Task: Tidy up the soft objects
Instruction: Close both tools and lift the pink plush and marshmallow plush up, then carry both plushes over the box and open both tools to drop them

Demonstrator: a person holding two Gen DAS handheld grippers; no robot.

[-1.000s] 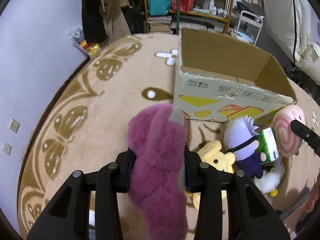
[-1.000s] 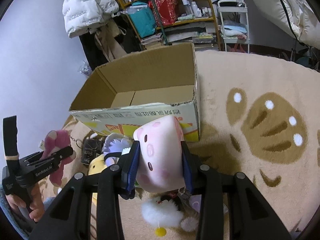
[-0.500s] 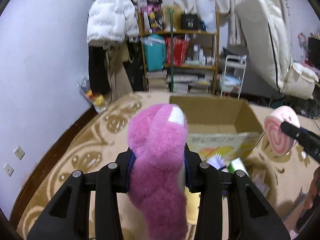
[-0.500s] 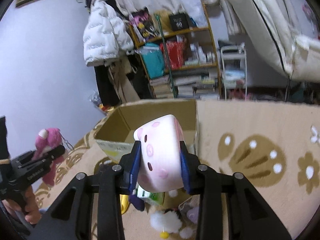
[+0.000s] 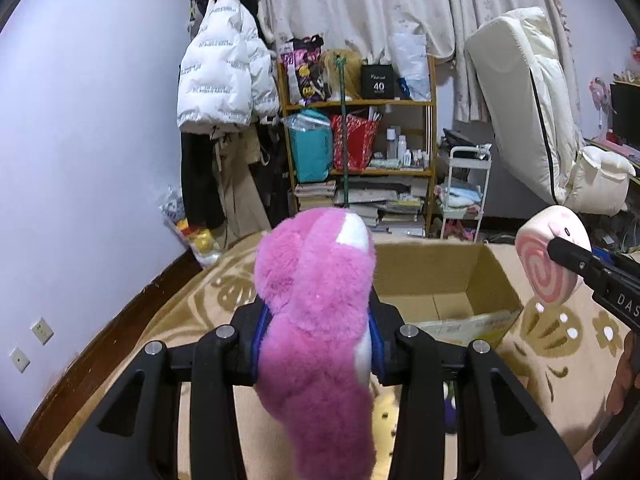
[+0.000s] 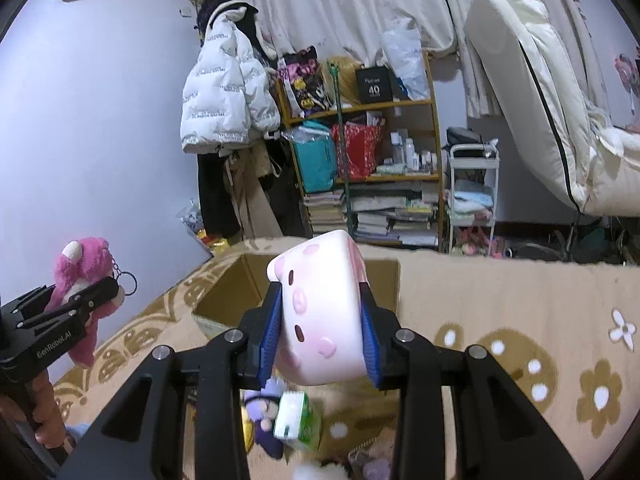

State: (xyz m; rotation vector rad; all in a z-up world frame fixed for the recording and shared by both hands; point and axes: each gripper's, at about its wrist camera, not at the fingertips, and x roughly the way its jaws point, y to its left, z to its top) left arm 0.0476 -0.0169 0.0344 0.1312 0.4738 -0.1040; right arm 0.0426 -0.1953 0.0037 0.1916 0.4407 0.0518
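Here, a magenta plush bear (image 5: 320, 320) is clenched between the jaws of the left gripper (image 5: 316, 344), and a pink swirl cushion (image 6: 320, 316) is squeezed by the right gripper (image 6: 320, 344). Both are held aloft, short of the open cardboard box (image 5: 444, 280) on the rug (image 6: 520, 320), presumably for dropping in. The box rim is unobstructed; more toys lie below.
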